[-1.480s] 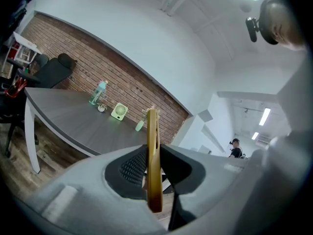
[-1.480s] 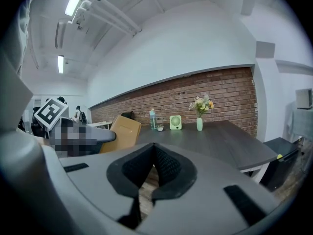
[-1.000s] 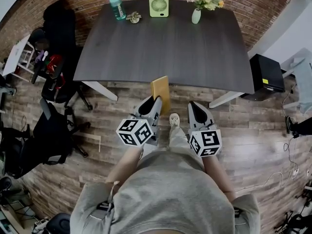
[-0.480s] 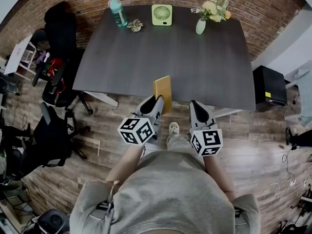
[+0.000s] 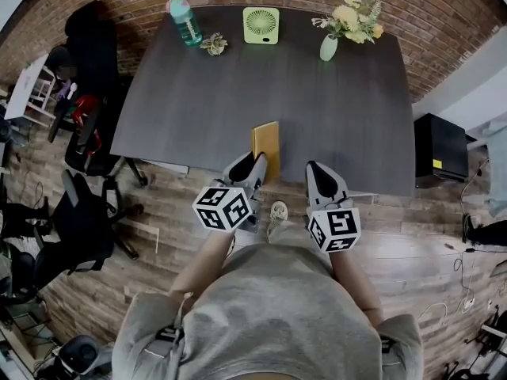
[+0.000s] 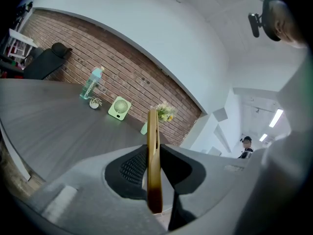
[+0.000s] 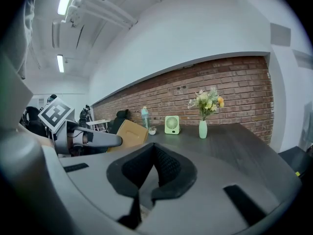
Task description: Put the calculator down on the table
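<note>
A flat tan calculator stands on edge between the jaws of my left gripper, which is shut on it. It hangs above the near edge of the dark table, not touching it. In the left gripper view the calculator shows edge-on, clamped between the black pads. My right gripper is level with the left one, a short way to its right, shut with nothing in it. From the right gripper view, the closed jaws point over the table, with the calculator at the left.
At the table's far edge stand a water bottle, a small plant, a green fan and a vase of flowers. Office chairs crowd the left side. A black box sits on the floor at the right.
The person has stepped closer to the table. Both grippers and the calculator now reach over its near edge instead of hanging over the floor before it. Both grips are unchanged.
</note>
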A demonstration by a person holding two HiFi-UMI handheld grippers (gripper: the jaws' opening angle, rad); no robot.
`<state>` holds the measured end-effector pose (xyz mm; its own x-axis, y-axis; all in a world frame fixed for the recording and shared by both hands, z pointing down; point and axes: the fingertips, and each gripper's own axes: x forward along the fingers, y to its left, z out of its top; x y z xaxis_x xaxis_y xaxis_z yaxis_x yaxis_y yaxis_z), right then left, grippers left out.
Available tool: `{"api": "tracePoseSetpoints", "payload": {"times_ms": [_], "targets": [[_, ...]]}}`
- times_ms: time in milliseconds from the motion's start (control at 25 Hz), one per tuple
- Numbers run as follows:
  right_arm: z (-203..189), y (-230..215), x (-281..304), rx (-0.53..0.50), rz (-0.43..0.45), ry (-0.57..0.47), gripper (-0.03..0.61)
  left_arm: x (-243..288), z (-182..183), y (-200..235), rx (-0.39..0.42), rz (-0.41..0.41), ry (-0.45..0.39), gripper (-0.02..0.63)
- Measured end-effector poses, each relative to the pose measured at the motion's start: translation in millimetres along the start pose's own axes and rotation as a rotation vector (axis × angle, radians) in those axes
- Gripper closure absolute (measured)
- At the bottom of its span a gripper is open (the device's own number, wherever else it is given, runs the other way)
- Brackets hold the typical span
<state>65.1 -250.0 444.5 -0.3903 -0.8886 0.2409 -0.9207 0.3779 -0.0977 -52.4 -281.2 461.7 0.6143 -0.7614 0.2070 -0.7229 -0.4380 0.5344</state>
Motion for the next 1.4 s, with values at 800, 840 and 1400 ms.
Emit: {"api": "tracePoseSetpoints", "payload": {"times_ms": [800, 840, 1400], "targets": [[-11, -53, 67, 0.017, 0.045, 0.059, 0.575, 96, -14, 29, -0.036, 0.038, 0.082, 0.528], [-12, -55, 70, 0.018, 0.047, 0.062, 0.575, 99, -15, 30, -0.038, 0.04, 0.086, 0.528], [-26, -78, 90, 0.042, 0.062, 0.097, 0.575, 137, -40, 45, -0.052, 0.087, 0.161, 0.528]]}}
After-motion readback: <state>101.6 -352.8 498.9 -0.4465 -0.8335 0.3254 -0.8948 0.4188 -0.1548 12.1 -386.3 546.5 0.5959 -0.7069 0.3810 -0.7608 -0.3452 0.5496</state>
